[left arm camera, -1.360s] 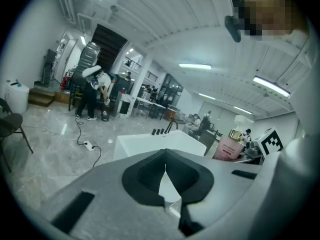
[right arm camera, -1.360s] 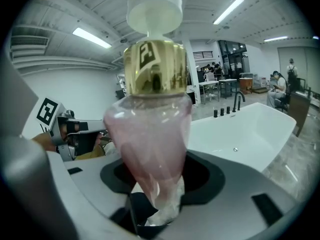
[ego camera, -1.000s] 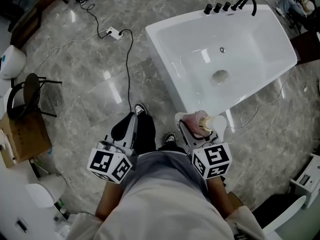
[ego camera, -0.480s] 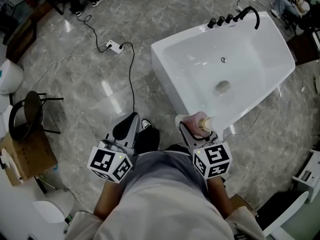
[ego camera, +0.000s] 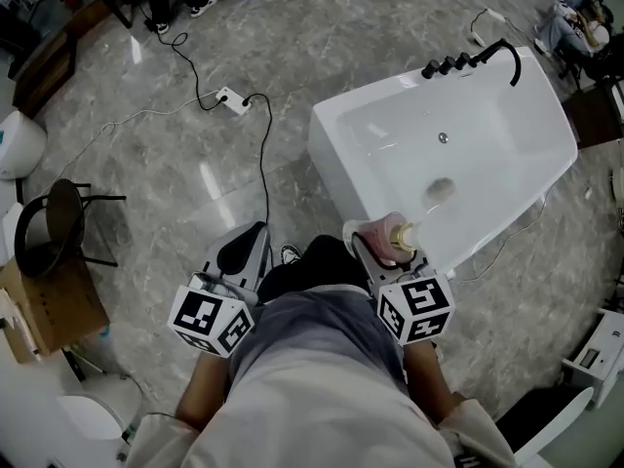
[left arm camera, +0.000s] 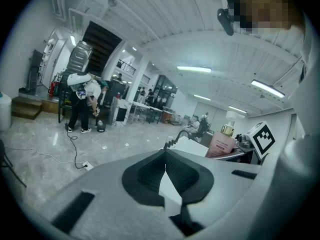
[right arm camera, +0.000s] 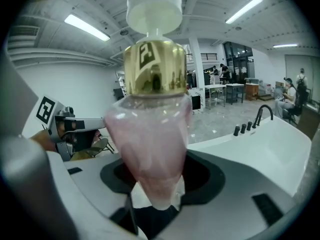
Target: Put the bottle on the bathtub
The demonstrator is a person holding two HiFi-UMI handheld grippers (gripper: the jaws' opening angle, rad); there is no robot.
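Observation:
A pink bottle with a gold collar and white pump top is held in my right gripper, which is shut on its lower body. In the right gripper view the bottle stands upright between the jaws. It hangs just before the near corner of the white bathtub; the bathtub's rim lies to its right. My left gripper is shut and holds nothing, its pads meeting. It is level with the right one, over the floor. The bottle also shows from the left gripper view.
A black faucet with knobs stands at the tub's far end. A black cable and white power strip cross the marble floor to the left of the tub. A black chair and cardboard box are at far left. People stand far off.
The person has stepped toward the tub. Its near corner now sits right at the bottle, where before there was floor between them. Both grippers keep their pose.

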